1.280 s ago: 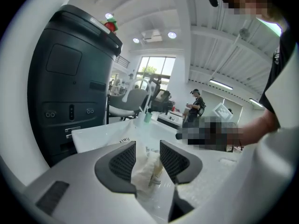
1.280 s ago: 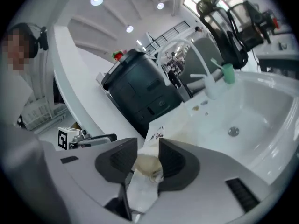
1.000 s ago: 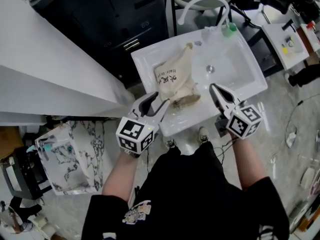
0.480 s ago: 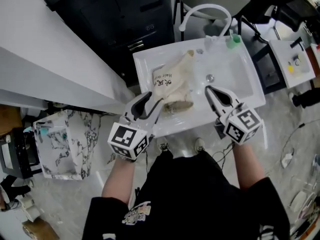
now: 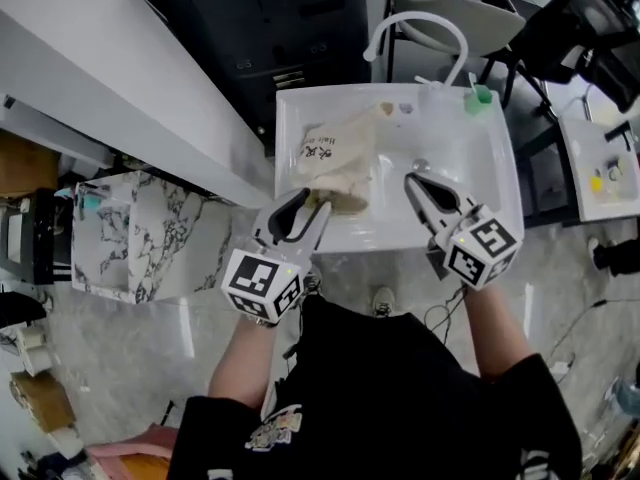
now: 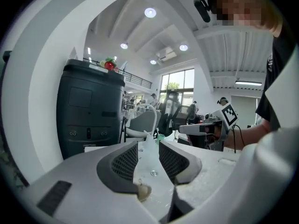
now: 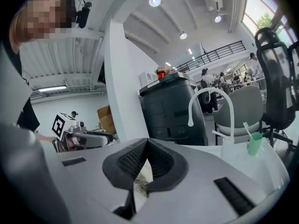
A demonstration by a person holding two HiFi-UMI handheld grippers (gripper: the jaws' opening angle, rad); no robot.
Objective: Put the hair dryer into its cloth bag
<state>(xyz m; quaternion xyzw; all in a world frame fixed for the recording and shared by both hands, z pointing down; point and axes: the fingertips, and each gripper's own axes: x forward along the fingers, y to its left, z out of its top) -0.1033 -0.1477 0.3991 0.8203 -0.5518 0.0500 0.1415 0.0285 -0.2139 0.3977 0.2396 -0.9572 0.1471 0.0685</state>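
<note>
Head view shows right gripper [image 5: 415, 180], jaws together, pointing over sink [image 5: 472, 168].

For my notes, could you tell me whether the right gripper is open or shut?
Shut: the right gripper has its jaws touching at the tips, nothing held.

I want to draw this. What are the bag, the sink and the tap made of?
The bag looks like soft beige cloth: matte, wrinkled, sagging. The sink seems glossy white ceramic or plastic: smooth, rounded edges. The tap is a thin white curved tube, perhaps painted metal or plastic.
</note>
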